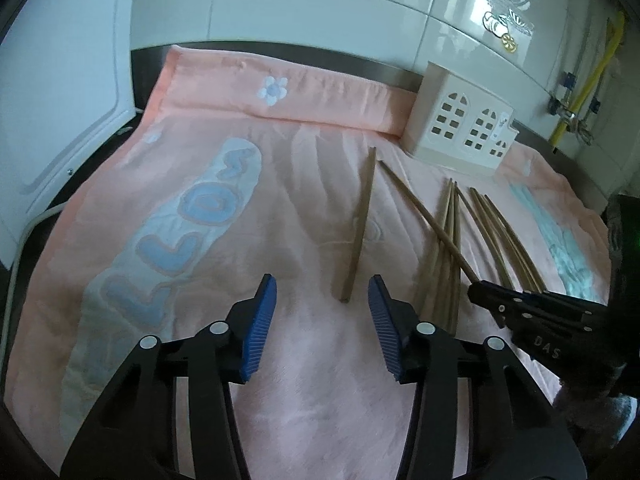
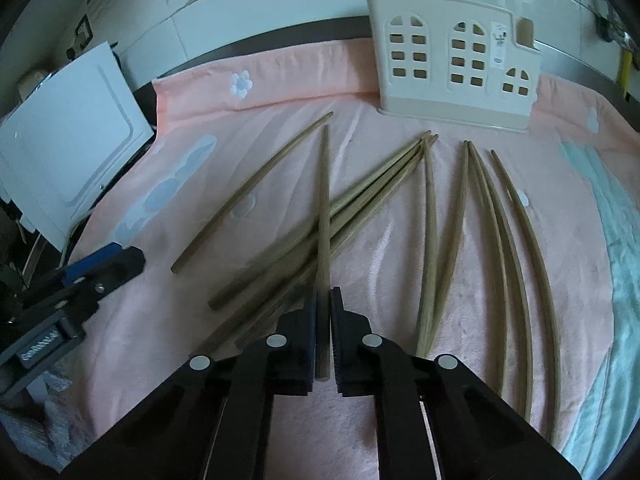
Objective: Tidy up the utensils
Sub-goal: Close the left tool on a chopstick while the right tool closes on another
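Observation:
Several wooden chopsticks lie on a pink towel. My right gripper is shut on one chopstick, which points away toward the cream holder. In the left wrist view that held chopstick runs to the right gripper. My left gripper is open and empty, just short of a single loose chopstick. A bundle and a fan of curved-looking chopsticks lie on the towel. The holder also shows in the left wrist view.
A white cutting board leans at the left, off the towel. A tiled wall runs behind the counter. A yellow pipe stands at the far right. The left gripper shows at the left of the right wrist view.

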`<move>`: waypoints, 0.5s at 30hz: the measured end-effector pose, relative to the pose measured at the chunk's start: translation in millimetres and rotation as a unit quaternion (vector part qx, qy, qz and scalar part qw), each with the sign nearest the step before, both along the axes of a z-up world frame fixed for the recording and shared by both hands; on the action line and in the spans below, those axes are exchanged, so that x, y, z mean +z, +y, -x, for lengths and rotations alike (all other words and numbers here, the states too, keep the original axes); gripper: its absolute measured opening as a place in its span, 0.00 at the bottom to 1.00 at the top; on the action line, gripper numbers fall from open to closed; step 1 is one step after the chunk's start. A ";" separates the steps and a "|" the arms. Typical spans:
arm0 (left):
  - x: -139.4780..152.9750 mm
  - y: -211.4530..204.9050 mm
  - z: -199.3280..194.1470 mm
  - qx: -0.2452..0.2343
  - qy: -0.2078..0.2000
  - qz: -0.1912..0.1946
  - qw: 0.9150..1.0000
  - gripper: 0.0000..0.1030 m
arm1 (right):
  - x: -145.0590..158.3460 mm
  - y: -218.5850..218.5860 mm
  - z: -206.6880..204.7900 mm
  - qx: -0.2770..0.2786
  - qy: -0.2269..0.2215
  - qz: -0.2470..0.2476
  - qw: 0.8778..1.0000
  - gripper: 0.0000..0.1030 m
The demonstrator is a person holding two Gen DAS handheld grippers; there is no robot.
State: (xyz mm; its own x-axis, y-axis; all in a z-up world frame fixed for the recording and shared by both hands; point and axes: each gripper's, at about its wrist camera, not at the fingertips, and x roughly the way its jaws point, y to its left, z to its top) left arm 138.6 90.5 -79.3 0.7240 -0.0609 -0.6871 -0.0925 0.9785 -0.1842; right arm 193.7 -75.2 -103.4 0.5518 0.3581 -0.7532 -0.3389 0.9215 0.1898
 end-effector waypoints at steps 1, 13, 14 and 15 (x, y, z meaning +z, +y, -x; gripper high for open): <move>-0.8 -0.9 -2.1 -0.004 0.001 0.004 1.000 0.42 | 1.2 -1.6 1.2 -0.001 -0.003 -0.001 1.000 0.06; -12.3 -19.3 -35.6 -0.036 0.018 0.009 0.999 0.25 | 31.5 -28.3 14.4 -0.011 -0.048 -0.027 0.998 0.06; -14.1 -20.0 -39.2 -0.036 0.020 0.009 0.999 0.25 | 35.3 -31.1 15.6 -0.011 -0.053 -0.029 0.998 0.06; -15.3 -20.0 -40.8 -0.037 0.022 0.008 0.999 0.24 | 38.8 -33.3 16.6 -0.011 -0.057 -0.030 0.998 0.06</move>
State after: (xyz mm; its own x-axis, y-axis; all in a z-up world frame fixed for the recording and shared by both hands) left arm 179.4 70.5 -94.6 0.6857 -0.1235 -0.7174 -0.0293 0.9800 -0.1967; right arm 177.1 -108.5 -64.6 0.6416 0.3876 -0.6619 -0.3415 0.9170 0.2060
